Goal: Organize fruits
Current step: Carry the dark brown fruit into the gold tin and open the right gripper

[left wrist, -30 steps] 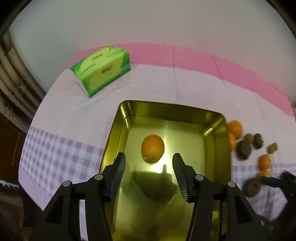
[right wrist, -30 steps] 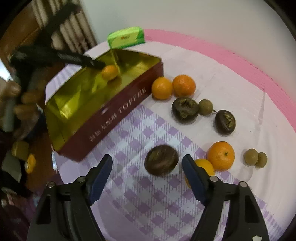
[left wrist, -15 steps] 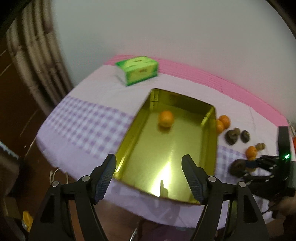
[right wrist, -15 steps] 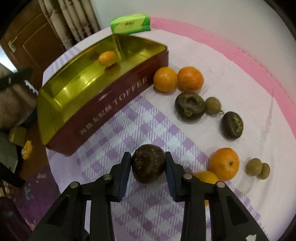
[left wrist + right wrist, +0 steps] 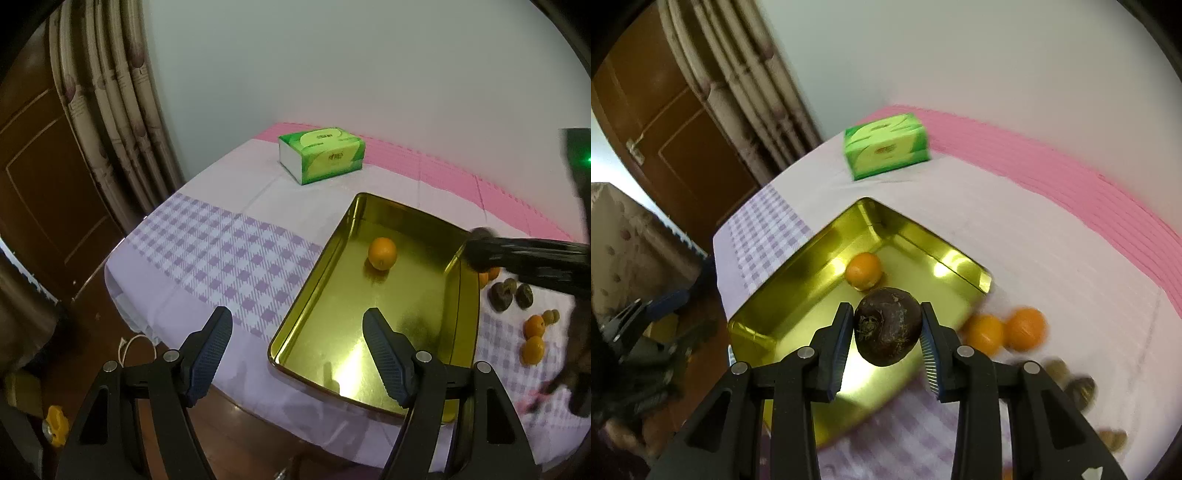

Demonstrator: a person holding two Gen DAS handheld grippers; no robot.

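Observation:
A gold tin tray lies on the table with one orange inside. My right gripper is shut on a dark brown round fruit and holds it above the tray's near edge. In the left wrist view the right gripper reaches over the tray's right rim. My left gripper is open and empty, pulled back above the tray's near-left corner. Two oranges lie right of the tray, with dark fruits, oranges and small brown fruits.
A green tissue box stands at the table's far side. The cloth is purple check near the front and pink at the back, by a white wall. A curtain and a brown door are to the left. The table edge is close below my left gripper.
My right gripper closed on the dark fruit, lifted it off the cloth and carried it left over the tray. My left gripper opened wider and drew back and up from the tray.

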